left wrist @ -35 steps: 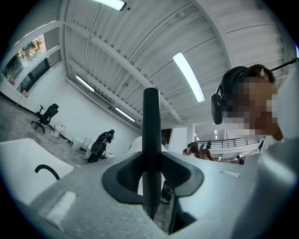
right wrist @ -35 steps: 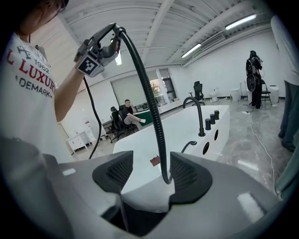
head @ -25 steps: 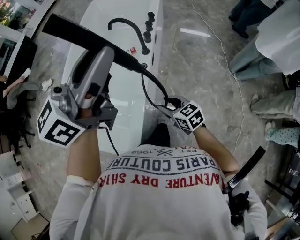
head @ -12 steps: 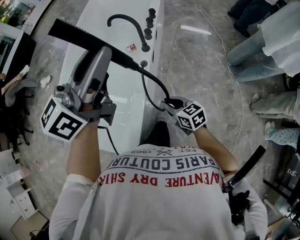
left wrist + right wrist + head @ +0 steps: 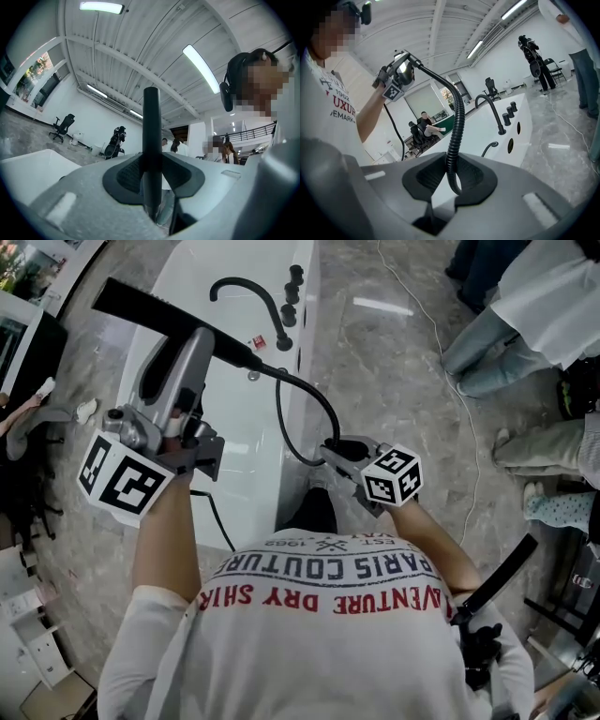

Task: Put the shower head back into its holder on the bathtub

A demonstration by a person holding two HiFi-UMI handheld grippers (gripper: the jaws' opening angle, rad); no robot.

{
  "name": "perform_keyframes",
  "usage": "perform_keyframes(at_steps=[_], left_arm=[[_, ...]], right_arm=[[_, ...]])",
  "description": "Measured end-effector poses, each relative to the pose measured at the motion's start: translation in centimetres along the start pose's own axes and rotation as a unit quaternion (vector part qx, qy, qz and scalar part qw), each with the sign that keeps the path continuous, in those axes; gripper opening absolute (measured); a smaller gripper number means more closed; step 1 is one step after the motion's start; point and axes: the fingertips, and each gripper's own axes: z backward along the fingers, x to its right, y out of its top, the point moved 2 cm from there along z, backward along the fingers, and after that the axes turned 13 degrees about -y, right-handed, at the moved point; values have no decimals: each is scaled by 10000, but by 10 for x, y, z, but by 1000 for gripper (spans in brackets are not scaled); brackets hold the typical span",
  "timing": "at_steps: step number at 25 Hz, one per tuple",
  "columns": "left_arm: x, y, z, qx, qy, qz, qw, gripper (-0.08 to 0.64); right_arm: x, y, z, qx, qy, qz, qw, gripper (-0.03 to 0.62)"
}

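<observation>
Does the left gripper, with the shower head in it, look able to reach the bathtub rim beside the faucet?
Probably yes. The left gripper holds the shower head above the bathtub rim near the faucet, with nothing visible between them. The right gripper holds the hose looped aside.

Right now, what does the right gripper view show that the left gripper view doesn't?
Only the right gripper view: the ribbed hose clamped in the right hand-held gripper, the black faucet and knobs, and the raised left hand-held gripper. Only the left gripper view: the shower head handle upright between that gripper's pads. Both: ceiling strip lights and background people.
</observation>
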Motion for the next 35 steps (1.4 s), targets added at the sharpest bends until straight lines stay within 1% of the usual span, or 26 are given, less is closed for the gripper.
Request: perform_keyframes(at_steps=[6, 12, 15, 18, 26, 32, 35], left_arm=[[-9, 6, -1, -62, 68, -189, 9998, 123], [-17, 17, -4, -198, 107, -459, 9987, 123], [-28, 16, -5, -278, 159, -534, 9981, 123], [-43, 10, -6, -349, 251, -522, 9977, 123], [-59, 2, 7, -424, 439, -389, 9974, 123], [-72, 6, 9, -495, 536, -444, 9963, 123], [-74, 11, 12, -489, 578, -450, 9961, 123]], right_arm=[[-6, 36, 16, 342, 62, -23, 9994, 64], [-8, 86, 29, 777, 64, 119, 9969, 64], [-3, 114, 28, 969, 31, 263, 9949, 64], [5, 136, 23, 1074, -25, 425, 9933, 64], [1, 191, 25, 1560, 8, 538, 9863, 64], [-7, 239, 18, 1881, 132, 624, 9801, 61], [-14, 257, 16, 1988, 174, 717, 9772, 60]])
